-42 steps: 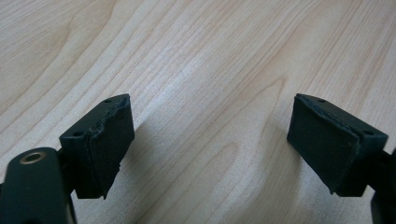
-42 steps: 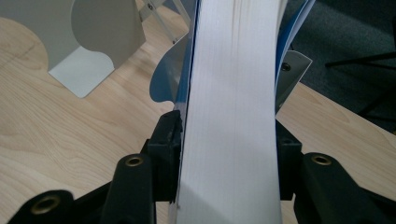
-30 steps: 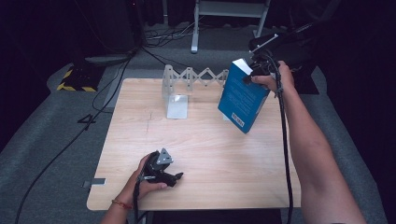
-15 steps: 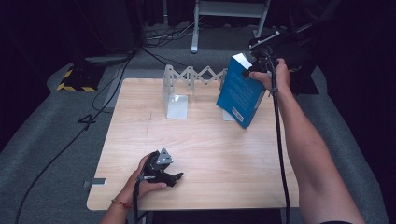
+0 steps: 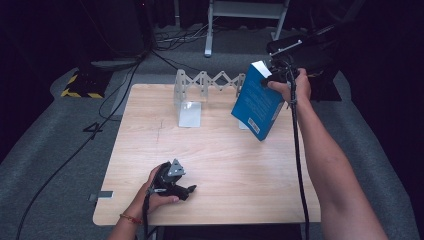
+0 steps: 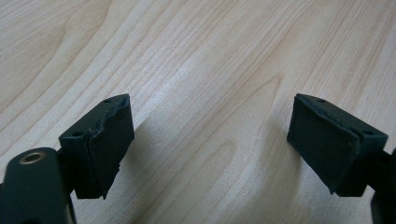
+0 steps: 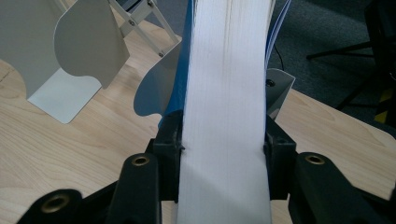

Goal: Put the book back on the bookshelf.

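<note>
A blue book (image 5: 256, 103) hangs tilted above the back right of the wooden table (image 5: 225, 160), one lower corner close to the tabletop. My right gripper (image 5: 274, 76) is shut on its upper end. In the right gripper view both jaws press the white page block (image 7: 226, 93), with the blue cover (image 7: 184, 70) at its left. My left gripper (image 5: 186, 190) lies on the table near the front edge, held by a hand. Its jaws stand open in the left gripper view (image 6: 210, 140), with bare wood between them.
A metal accordion book rack (image 5: 215, 80) stands along the table's back edge. One upright plate (image 5: 189, 102) with a flat foot is at its left end. More plates (image 7: 88, 46) stand just beyond the book. Cables and a yellow-black block (image 5: 80, 87) lie on the floor.
</note>
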Available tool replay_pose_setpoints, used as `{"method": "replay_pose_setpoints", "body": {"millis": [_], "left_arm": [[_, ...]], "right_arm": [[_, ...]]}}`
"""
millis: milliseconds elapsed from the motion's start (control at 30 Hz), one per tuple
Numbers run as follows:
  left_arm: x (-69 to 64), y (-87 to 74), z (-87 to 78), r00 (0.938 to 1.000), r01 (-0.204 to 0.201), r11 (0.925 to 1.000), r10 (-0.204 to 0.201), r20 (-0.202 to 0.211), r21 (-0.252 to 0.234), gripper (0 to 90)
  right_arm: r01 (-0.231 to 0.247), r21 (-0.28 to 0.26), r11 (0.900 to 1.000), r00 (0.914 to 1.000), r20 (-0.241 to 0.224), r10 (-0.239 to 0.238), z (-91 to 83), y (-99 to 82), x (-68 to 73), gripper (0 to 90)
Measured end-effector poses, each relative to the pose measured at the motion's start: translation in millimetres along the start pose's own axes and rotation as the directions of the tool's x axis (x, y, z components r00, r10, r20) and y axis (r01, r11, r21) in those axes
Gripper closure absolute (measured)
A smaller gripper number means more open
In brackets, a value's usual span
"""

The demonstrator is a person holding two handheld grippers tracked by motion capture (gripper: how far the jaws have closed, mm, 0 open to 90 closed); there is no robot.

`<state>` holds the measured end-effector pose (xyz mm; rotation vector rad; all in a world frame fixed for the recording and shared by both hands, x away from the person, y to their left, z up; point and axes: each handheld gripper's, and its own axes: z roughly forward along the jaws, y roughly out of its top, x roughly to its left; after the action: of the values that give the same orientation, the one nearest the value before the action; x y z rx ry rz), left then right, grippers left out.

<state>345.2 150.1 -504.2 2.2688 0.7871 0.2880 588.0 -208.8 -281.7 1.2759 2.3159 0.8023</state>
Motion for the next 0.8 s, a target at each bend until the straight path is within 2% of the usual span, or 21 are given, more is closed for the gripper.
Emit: {"method": "replay_pose_setpoints", "body": {"millis": [67,200,333,500,667,700,800], "left_arm": [[0.0,0.0,0.0,1.0000,0.000,1.0000,0.000,0.000,0.000,15.0],[0.0,0.0,0.0,1.0000,0.000,1.0000,0.000,0.000,0.000,15.0],[-0.1,0.1,0.2,1.0000,0.000,1.0000,0.000,-0.001,0.000,14.9],[-0.3,0.2,0.3,1.0000,0.001,1.0000,-0.001,-0.001,0.000,15.0],[-0.5,0.3,0.4,1.0000,0.001,1.0000,-0.001,-0.002,0.000,15.1],[-0.5,0.3,0.4,1.0000,0.002,1.0000,-0.002,-0.002,0.000,15.0],[-0.8,0.2,0.3,1.0000,0.002,1.0000,-0.002,-0.004,-0.001,15.2]], "right_arm": [[0.008,0.015,0.9999,0.9999,0.009,-0.008,-4.1,-1.0,3.1,59.4],[0.007,0.011,0.9999,0.9998,0.020,-0.007,-8.9,-5.7,6.8,59.8],[-0.040,-0.034,0.9986,0.9981,0.045,0.042,-17.6,-19.3,8.8,60.0],[-0.059,-0.051,0.9970,0.9973,0.041,0.061,-24.7,-27.3,8.7,60.2],[-0.036,-0.059,0.9976,0.9983,0.043,0.038,-30.8,-28.3,10.6,60.2],[-0.044,-0.072,0.9965,0.9976,0.050,0.047,-30.9,-27.3,10.5,60.1],[-0.047,-0.075,0.9961,0.9968,0.062,0.052,-23.4,-20.8,11.6,60.2]]}}
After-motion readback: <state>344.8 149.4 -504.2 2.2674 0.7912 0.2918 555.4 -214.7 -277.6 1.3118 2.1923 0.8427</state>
